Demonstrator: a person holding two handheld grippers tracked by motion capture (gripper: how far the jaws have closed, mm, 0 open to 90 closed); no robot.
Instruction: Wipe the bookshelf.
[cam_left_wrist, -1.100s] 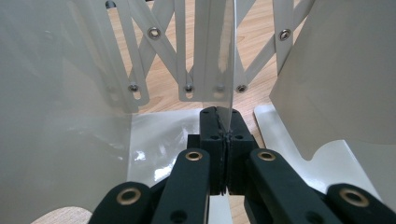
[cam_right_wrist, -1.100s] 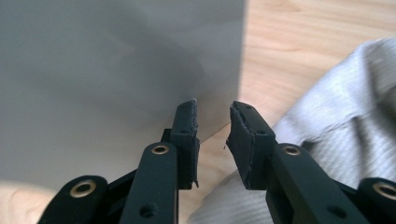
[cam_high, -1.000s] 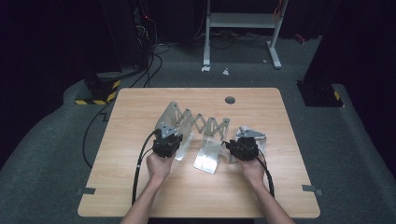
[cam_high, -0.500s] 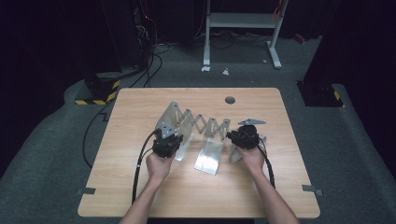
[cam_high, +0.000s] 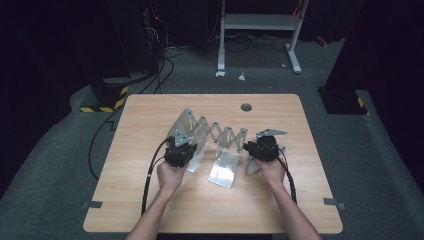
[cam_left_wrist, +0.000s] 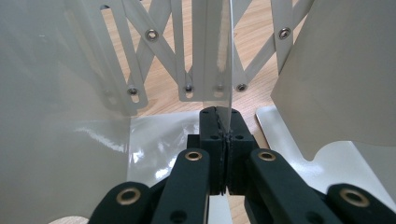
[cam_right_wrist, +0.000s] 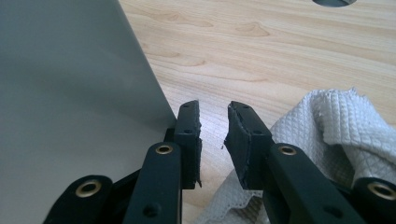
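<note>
- My left gripper (cam_left_wrist: 223, 135) has its fingers pinching the thin edge of one metal plate (cam_left_wrist: 224, 60) of the folding rack (cam_high: 215, 137).
- My right gripper (cam_right_wrist: 214, 135) has its fingers spread with nothing between them; a grey plate (cam_right_wrist: 70, 84) of the rack lies just left of them, and a white quilted cloth (cam_right_wrist: 336, 126) just right.
- Beyond the left fingers I see the rack's crossed slats (cam_left_wrist: 154, 60).
- Beyond both, the bench (cam_high: 150, 110) runs on to a round hole (cam_high: 246, 107).

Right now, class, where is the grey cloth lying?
The cloth lies on the table, right of the rack. In the right gripper view it sits just right of the right gripper, whose jaws stand apart beside a grey panel.
</note>
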